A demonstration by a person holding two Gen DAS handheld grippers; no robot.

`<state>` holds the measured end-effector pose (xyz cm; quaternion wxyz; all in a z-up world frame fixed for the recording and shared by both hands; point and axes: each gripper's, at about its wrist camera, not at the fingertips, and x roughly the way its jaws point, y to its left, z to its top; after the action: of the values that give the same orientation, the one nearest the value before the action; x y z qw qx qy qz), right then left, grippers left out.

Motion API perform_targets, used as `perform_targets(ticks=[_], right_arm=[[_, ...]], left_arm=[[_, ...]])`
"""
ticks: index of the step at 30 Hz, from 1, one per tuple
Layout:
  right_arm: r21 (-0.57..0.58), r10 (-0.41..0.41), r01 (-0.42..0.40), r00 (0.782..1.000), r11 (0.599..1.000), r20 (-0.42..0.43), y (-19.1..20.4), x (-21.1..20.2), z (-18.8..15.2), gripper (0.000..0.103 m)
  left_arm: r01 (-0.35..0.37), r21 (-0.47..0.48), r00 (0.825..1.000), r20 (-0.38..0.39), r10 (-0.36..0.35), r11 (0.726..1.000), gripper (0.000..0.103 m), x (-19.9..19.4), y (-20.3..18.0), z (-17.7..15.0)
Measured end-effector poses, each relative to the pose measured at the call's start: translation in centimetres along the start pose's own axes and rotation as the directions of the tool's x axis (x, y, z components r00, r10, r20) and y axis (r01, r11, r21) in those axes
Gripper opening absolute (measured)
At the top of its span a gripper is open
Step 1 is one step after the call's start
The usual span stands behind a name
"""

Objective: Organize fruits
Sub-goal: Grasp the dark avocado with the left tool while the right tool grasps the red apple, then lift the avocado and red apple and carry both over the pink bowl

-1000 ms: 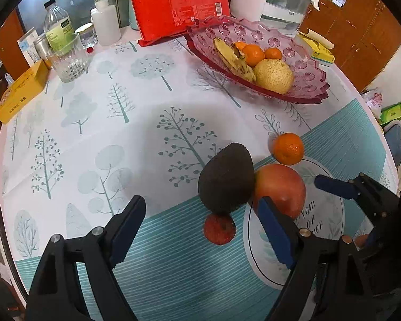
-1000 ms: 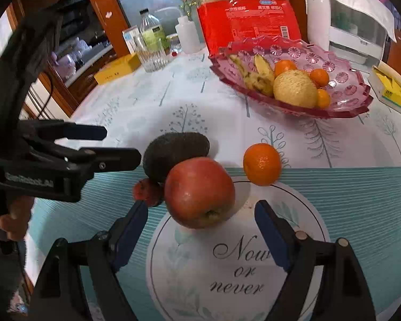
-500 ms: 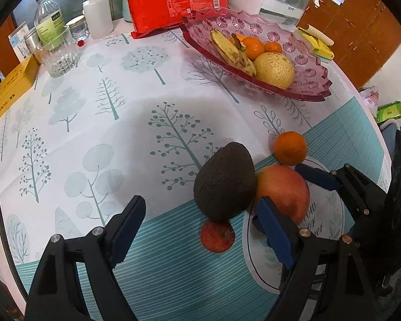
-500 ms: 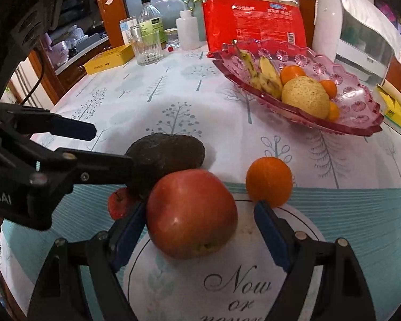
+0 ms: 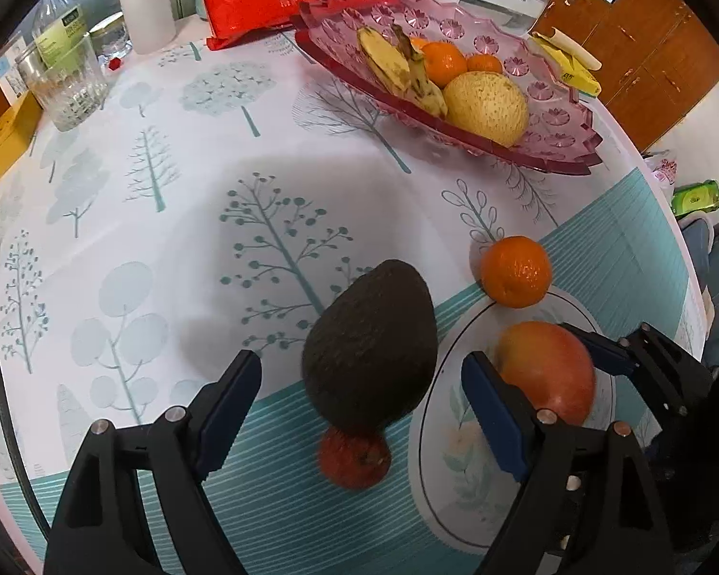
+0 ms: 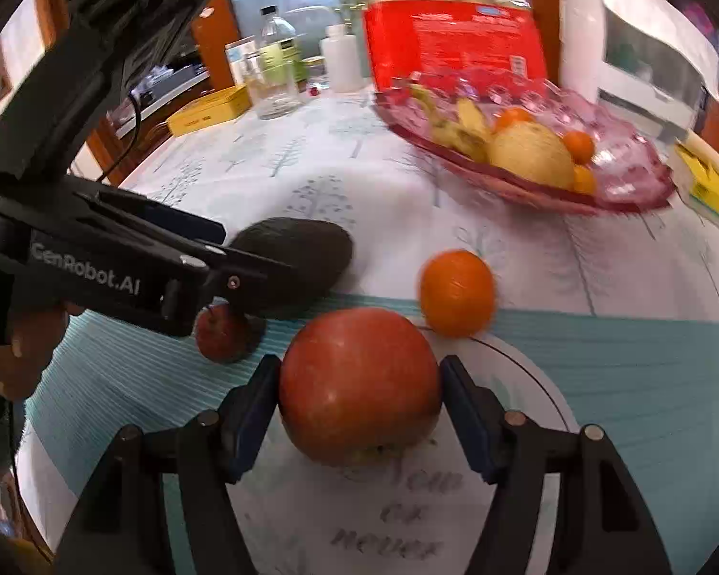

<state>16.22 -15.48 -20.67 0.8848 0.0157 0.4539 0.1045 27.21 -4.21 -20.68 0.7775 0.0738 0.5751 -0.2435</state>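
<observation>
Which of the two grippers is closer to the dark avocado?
Left. The left gripper straddles the avocado, jaws open; the right gripper is beside it, closing around the apple.

Both fisheye views look steeply down along their own fingers, close over the bench point(image 5: 177, 220). Each takes in the avocado point(image 5: 369, 350), apple point(image 6: 359, 383), tangerine point(image 6: 457, 299) and pink bowl point(image 5: 565, 129) beyond.
</observation>
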Motion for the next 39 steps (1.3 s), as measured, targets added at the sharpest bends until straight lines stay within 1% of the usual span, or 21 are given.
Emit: perform_targets(ticks=[2, 6, 8, 17, 20, 24, 28, 33, 36, 39], right_arm=[[0.021, -0.002, 0.002, 1.0, 1.0, 0.0, -0.6, -0.2, -0.2, 0.067], [0.049, -0.005, 0.005, 1.0, 0.999, 0.003, -1.4, -0.6, -0.6, 0.067], [0.061, -0.005, 0.005, 1.0, 0.998, 0.005, -1.7, -0.8, -0.7, 0.067], [0.102, 0.005, -0.008, 0.999, 0.995, 0.032, -2.9, -2.1, -1.0, 0.067], [0.113, 0.009, -0.015, 0.999, 0.993, 0.048, -3.3, -3.0, -0.8, 0.067], [0.122, 0.009, -0.017, 0.998, 0.992, 0.068, -4.0, -4.7, 0.1, 0.067], [0.142, 0.017, -0.033, 0.994, 0.989, 0.112, -5.5, -7.8, 2.5, 0.067], [0.14, -0.013, -0.012, 0.985, 0.99, 0.174, -7.6, -12.0, 6.9, 0.067], [0.129, -0.018, -0.01, 0.976, 0.992, 0.217, -8.9, -14.5, 10.2, 0.067], [0.108, -0.039, 0.012, 0.966, 0.994, 0.254, -10.3, -16.7, 13.8, 0.067]], left_arm=[[-0.01, 0.001, 1.0, -0.001, 0.01, 1.0, 0.083, 0.5, -0.3, 0.1], [-0.02, -0.006, 1.0, -0.015, 0.02, 1.0, 0.066, 1.5, -0.6, 0.4], [-0.044, -0.009, 0.999, -0.03, 0.044, 0.999, 0.061, 2.2, -0.9, 0.4], [-0.106, -0.002, 0.994, 0.001, 0.106, 0.994, 0.059, 2.4, -1.9, -0.1], [-0.105, -0.017, 0.994, 0.023, 0.105, 0.994, 0.058, 1.4, -2.3, -0.3], [-0.085, -0.041, 0.993, 0.078, 0.088, 0.995, 0.058, -1.7, -3.2, 0.0], [-0.089, -0.023, 0.983, 0.158, 0.091, 0.996, 0.058, -6.1, -4.5, 0.8], [-0.122, -0.003, 0.964, 0.238, 0.119, 0.993, 0.058, -11.6, -6.4, 3.5], [-0.135, 0.001, 0.95, 0.286, 0.13, 0.991, 0.058, -14.8, -7.1, 5.7], [-0.164, 0.002, 0.932, 0.327, 0.155, 0.986, 0.058, -17.3, -7.7, 8.3]])
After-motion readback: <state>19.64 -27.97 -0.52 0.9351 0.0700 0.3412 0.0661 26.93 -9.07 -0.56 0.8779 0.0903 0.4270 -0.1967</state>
